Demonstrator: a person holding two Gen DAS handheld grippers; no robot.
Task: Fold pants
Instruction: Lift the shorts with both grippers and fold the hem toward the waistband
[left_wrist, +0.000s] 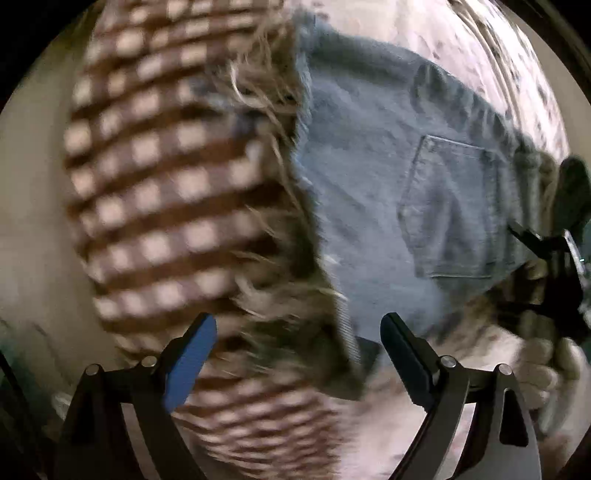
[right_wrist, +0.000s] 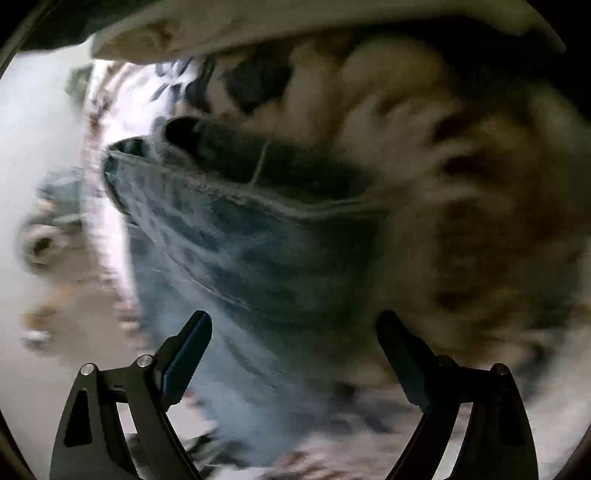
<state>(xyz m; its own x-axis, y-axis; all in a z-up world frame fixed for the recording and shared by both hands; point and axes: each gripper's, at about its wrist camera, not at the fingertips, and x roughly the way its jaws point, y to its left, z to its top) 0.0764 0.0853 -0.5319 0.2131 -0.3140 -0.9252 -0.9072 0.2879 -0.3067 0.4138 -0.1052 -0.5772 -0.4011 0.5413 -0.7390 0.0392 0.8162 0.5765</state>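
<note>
A pair of blue denim pants (left_wrist: 373, 192) lies on a patterned bed cover, its back pocket (left_wrist: 443, 210) facing up at the right. My left gripper (left_wrist: 297, 328) is open and empty, hovering over the pants' lower edge and a shaggy brown strip. In the right wrist view the pants (right_wrist: 236, 243) show close up and blurred, with the waistband seam running across. My right gripper (right_wrist: 293, 325) is open and empty just above the denim. The other gripper and the hand that holds it show at the right edge of the left wrist view (left_wrist: 554, 280).
A brown and cream checked blanket (left_wrist: 159, 177) lies left of the pants, with a shaggy fringe (left_wrist: 280, 236) along its edge. A fluffy brown and cream throw (right_wrist: 461, 192) fills the right of the right wrist view. A pale floral sheet (left_wrist: 480, 59) lies beyond.
</note>
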